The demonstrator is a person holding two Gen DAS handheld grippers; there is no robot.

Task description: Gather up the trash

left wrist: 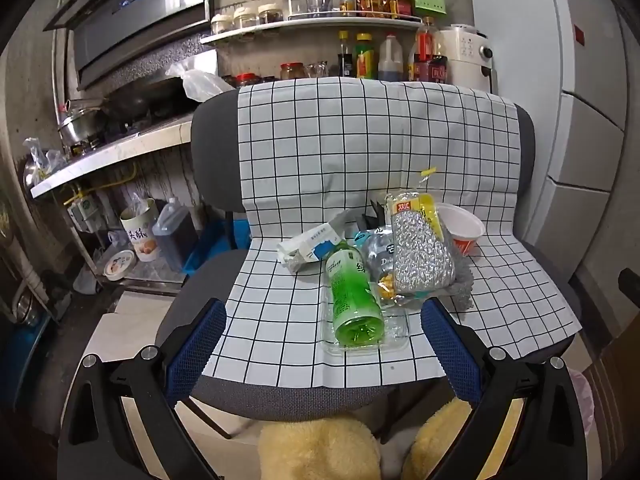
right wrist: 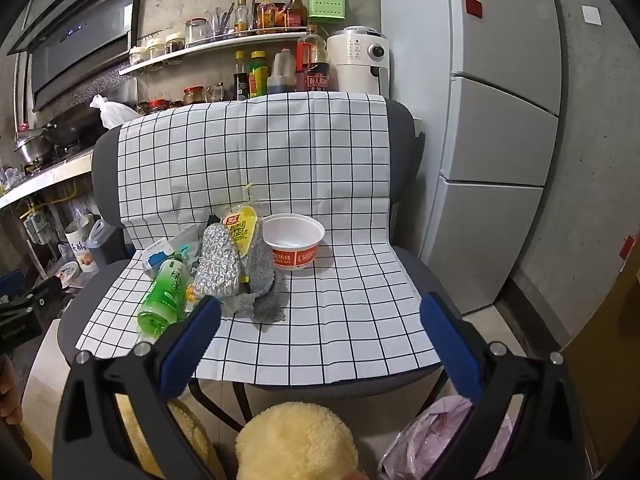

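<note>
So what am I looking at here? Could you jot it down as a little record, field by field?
Setting: kitchen, office chair draped with a checked cloth
Trash on the seat: green bottle lying on its side, white and red cup standing upright, silvery packet, white and blue carton
Bin: pink bag below the seat's front edge
Left tongs: open, holding nothing
Right tongs: open, holding nothing
Progress: nothing picked up yet
</note>
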